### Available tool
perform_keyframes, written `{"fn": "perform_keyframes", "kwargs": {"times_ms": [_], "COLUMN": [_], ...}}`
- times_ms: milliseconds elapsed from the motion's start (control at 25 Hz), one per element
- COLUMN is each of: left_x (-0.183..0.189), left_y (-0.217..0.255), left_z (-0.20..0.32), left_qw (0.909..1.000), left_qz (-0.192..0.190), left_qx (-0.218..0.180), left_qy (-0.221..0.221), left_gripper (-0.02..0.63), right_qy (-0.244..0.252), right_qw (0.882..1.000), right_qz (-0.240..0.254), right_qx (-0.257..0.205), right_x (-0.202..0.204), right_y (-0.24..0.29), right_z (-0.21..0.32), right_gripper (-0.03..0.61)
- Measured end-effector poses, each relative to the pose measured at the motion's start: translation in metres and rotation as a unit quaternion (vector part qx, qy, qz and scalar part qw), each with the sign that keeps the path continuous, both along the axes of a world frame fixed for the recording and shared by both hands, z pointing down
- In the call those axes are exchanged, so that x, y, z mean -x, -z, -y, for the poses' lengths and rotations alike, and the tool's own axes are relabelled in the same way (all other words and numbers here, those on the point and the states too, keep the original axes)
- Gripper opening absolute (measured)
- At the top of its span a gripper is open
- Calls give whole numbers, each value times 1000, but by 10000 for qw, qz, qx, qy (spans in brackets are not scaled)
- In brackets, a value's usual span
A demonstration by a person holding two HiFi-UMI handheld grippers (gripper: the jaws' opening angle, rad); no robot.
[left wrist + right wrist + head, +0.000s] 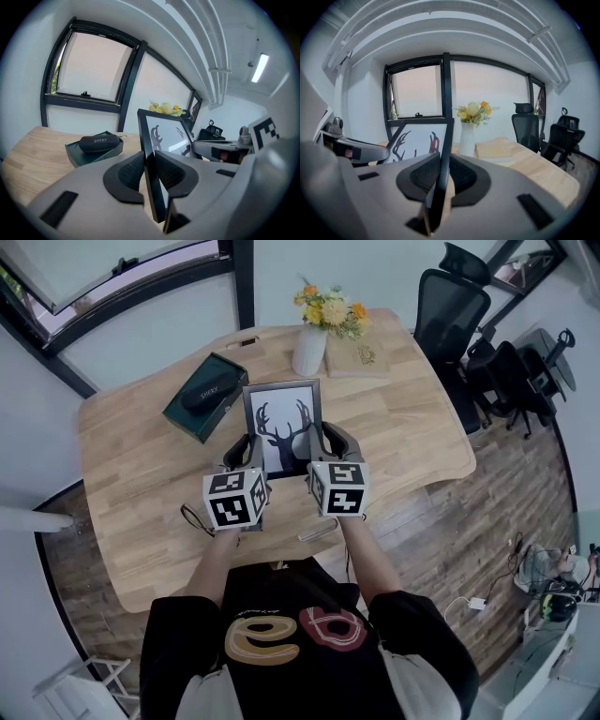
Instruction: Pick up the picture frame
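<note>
The picture frame point(281, 418), black-edged with a deer-antler print, is held up off the wooden table point(131, 474) between both grippers. My left gripper point(241, 454) is shut on the frame's left edge point(151, 159); its pads press both faces of the black border. My right gripper point(323, 446) is shut on the right edge point(443, 164) the same way. In the left gripper view the print point(166, 136) faces right, and in the right gripper view the print point(415, 143) shows at the left. The frame's lower edge is hidden behind the marker cubes.
A dark green box point(204, 397) with a black glasses case point(98, 142) on it lies at the left of the frame. A white vase point(309, 348) with yellow flowers and a book point(358, 357) stand behind it. Black office chairs point(450, 310) stand at the table's right.
</note>
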State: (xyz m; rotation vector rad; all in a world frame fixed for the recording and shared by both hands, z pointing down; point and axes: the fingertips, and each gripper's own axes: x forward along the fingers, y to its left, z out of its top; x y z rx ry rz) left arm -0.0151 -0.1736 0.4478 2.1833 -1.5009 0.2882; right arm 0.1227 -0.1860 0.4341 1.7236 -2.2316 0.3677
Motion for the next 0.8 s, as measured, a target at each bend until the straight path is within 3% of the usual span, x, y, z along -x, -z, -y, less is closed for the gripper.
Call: {"fn": "perform_keyframes", "kwargs": {"times_ms": [800], "left_x": [3], "left_y": [59], "left_z": [-27], "left_qw": [9962], "left_qz": [71], "left_qx": [-867], "left_qy": [42], "left_gripper": [84], "right_qy": [92], "right_qw": [9971], "right_qz": [340], "right_qx": [-682], "right_x": [2], "right_y": [52], "right_z": [-27], "right_gripper": [71]}}
